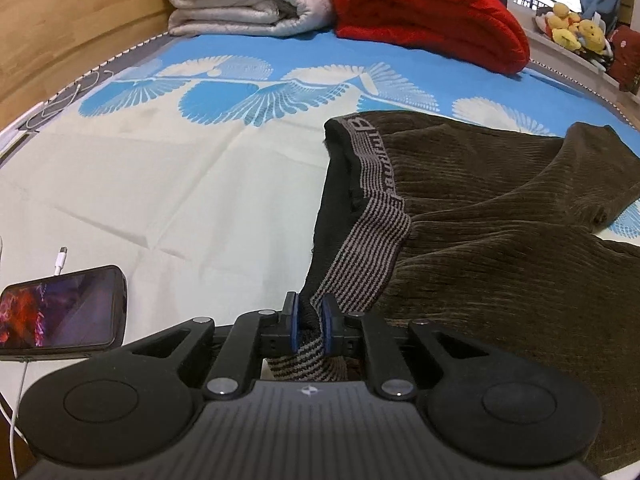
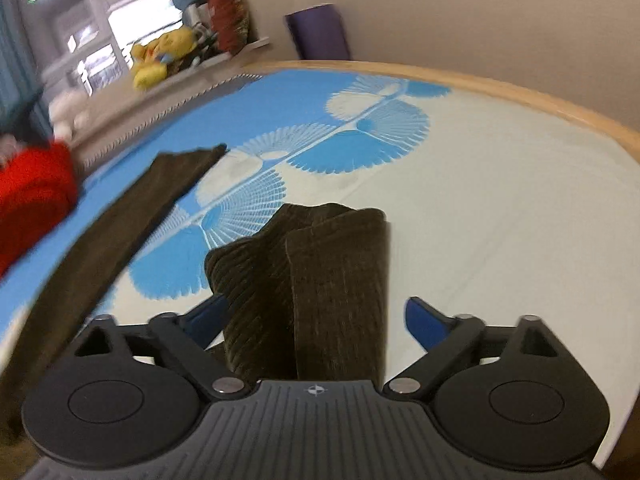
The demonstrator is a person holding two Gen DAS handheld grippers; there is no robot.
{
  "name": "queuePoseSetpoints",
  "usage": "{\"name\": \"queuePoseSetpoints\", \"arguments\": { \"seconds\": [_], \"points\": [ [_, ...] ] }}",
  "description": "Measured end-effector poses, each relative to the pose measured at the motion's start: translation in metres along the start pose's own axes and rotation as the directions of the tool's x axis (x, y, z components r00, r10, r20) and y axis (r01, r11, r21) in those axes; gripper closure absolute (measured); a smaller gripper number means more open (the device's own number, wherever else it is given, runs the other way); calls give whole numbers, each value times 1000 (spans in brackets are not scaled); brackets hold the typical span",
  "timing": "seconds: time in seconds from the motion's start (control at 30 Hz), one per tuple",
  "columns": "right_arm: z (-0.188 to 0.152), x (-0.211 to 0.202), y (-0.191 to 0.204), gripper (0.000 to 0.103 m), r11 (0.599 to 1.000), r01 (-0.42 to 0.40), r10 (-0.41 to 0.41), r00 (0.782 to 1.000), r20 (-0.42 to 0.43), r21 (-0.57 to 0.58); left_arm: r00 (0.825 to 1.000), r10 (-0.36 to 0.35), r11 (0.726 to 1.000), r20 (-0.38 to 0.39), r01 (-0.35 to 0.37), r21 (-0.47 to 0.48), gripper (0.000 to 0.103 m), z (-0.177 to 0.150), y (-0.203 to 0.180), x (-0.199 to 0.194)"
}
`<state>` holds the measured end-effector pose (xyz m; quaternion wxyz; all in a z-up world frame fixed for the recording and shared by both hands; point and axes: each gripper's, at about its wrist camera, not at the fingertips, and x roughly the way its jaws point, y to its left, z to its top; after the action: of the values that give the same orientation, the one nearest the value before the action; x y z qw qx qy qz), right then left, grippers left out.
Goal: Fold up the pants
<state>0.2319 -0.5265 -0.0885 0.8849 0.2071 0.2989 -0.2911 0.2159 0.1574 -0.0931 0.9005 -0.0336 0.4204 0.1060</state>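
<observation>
My bed [image 1: 168, 184], under a blue and cream fan-print sheet, fills both views. Only the left wrist view shows the waistband end of the pants; only the right wrist view shows the far bed edge with its wooden rim [image 2: 520, 96] and the wall beyond.

The brown corduroy pants [image 1: 500, 216] lie ahead and to the right of my left gripper [image 1: 309, 316], long axis running from the waistband near me away to the right, with 1 leg end folded up at the far right. In the right wrist view a bunched fold of the same cloth rises straight ahead between my fingers, and a long strip of it stretches away to the upper left, blurred.

Far ahead of my left gripper sit a folded red blanket [image 1: 432, 20] and a folded white blanket [image 1: 248, 0], well apart from the pants. A phone [image 1: 60, 312] with a lit screen stands just left of that gripper, a white cable [image 1: 60, 260] beside it. Yellow plush toys [image 2: 164, 60] line the sill beyond the bed.

My left gripper is clamped on the striped waistband [image 1: 372, 248]. My right gripper [image 2: 316, 320] is spread wide, the cloth lying between its blue pads [image 2: 424, 320].
</observation>
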Motion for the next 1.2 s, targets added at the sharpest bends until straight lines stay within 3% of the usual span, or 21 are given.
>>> {"name": "queuePoseSetpoints", "arguments": {
  "seconds": [0.07, 0.17, 0.23, 0.27, 0.3, 0.33, 0.43, 0.5, 0.57, 0.6, 0.67, 0.77, 0.8, 0.83, 0.87, 0.9, 0.93, 1.0, 1.13, 1.2],
  "points": [
    [5, 20, 3, 18, 998, 66, -66, 998, 9, -7, 1000, 7, 1000, 1, -7, 15, 88, -1, 0, 3],
    [4, 61, 9, 46, 995, 85, -89, 994, -71, -57, 1000, 22, 999, 9, -23, 49, 85, -4, -4, 5],
    [-6, 79, 16, 51, 986, 83, -97, 991, -94, -142, 999, 32, 996, 12, -33, 80, 84, -6, -8, 6],
    [-11, 80, 24, 63, 970, 115, -126, 991, -38, -213, 999, 33, 995, 14, -35, 89, 85, -6, -8, 7],
    [-12, 81, 33, 100, 947, 140, -152, 988, -19, -289, 999, 33, 995, 16, -34, 94, 87, -6, -8, 6],
    [-8, 78, 36, 103, 948, 137, -144, 990, -5, -288, 999, 31, 995, 17, -33, 94, 90, -5, -7, 5],
    [23, 37, 39, 103, 986, 39, -17, 991, 133, -164, 999, 46, 996, 17, -47, 74, 92, -4, -2, -2],
    [41, -7, 36, 103, 993, -14, 44, 963, 267, -113, 994, 104, 991, 28, -106, 83, 101, -8, 1, -8],
    [55, -49, 16, 103, 998, -37, 52, 928, 369, -48, 983, 180, 981, 22, -181, 75, 103, -13, 12, -11],
    [57, -64, -1, 103, 999, -34, 37, 917, 397, -14, 984, 180, 982, 14, -180, 54, 103, -16, 21, -11],
    [56, -67, -35, 103, 998, -16, -8, 927, 375, 61, 991, 132, 991, -14, -133, -21, 103, -16, 36, -11],
    [40, -31, -74, 96, 986, -69, 38, 980, 197, 150, 998, 50, 999, 45, -49, -23, 99, -9, 27, -23],
    [36, -22, -76, 80, 986, -72, 49, 987, 155, 150, 998, 40, 999, 55, -40, -6, 99, -7, 21, -26],
    [31, -13, -74, 55, 988, -82, 66, 991, 120, 131, 997, 41, 999, 61, -42, 17, 83, -6, 13, -28],
    [27, -5, -69, 48, 990, -91, 80, 991, 108, 103, 998, 33, 999, 59, -35, 30, 41, -6, 7, -29],
    [23, 1, -62, 46, 992, -93, 85, 991, 108, 79, 998, 30, 999, 60, -32, 29, 22, -5, 2, -29],
    [20, 10, -52, 47, 994, -97, 93, 992, 89, 41, 996, 39, 999, 84, -40, 13, 10, -6, -2, -31],
    [17, 27, -27, 47, 996, -81, 83, 996, 46, -41, 994, 36, 999, 100, -37, 8, 10, -8, -11, -30],
    [-3, 66, 13, 47, 982, -3, -4, 999, -39, -191, 1000, 17, 1000, 22, -17, -9, 10, -15, -22, -7],
    [-17, 82, 25, 47, 967, 6, -29, 996, -86, -257, 999, 53, 999, -8, -53, 5, 10, -19, -27, 5]
  ]
}}
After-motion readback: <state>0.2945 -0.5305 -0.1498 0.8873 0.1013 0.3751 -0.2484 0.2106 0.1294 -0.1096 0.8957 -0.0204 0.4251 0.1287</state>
